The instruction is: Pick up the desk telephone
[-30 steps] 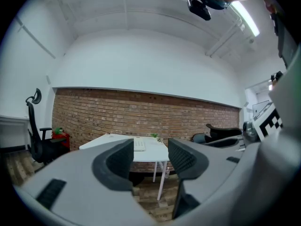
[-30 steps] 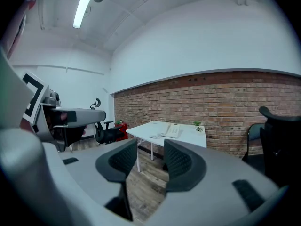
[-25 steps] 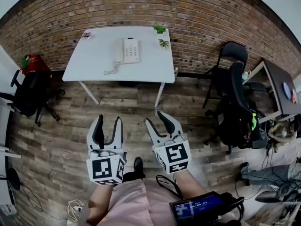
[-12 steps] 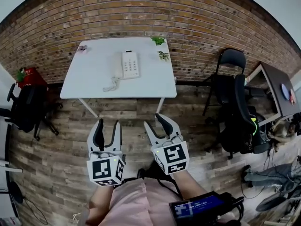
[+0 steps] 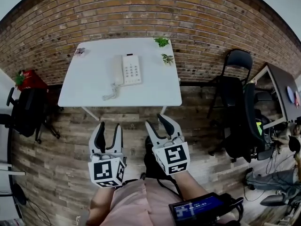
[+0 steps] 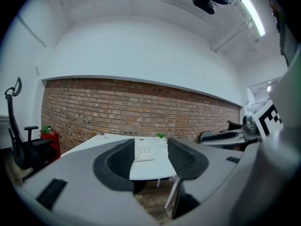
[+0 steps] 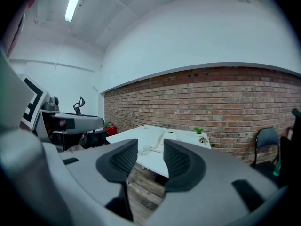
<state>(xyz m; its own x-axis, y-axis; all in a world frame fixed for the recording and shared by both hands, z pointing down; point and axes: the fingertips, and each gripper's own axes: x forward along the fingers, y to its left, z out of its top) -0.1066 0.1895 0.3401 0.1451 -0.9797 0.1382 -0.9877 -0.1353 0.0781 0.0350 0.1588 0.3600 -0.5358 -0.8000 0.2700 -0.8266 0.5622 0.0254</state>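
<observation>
At the far left a black office chair (image 5: 24,108) stands on the plank floor (image 5: 56,164), near the left edge of the white table (image 5: 89,86), whose far edge runs along the brick wall (image 5: 141,13). The desk telephone (image 5: 127,70) lies near the table's middle, well apart from every edge. It is a pale, oblong set with the handset (image 5: 117,71) in its cradle on the left, the keypad (image 5: 132,71) on the right, and a coiled cord (image 5: 110,94) trailing toward the near edge. A small plant (image 5: 162,42) sits at the far right corner, and a second plant (image 5: 167,58) lies just nearer along the right edge. Short of the near edge, over bare floor, the left gripper (image 5: 108,126) and the right gripper (image 5: 157,122) point toward the table side by side. Each has its jaws parted and grips nothing — only the distant table shows in each gap. To the right, past a strip of open floor, dark chairs (image 5: 240,107) crowd beside a dark desk (image 5: 280,84).
</observation>
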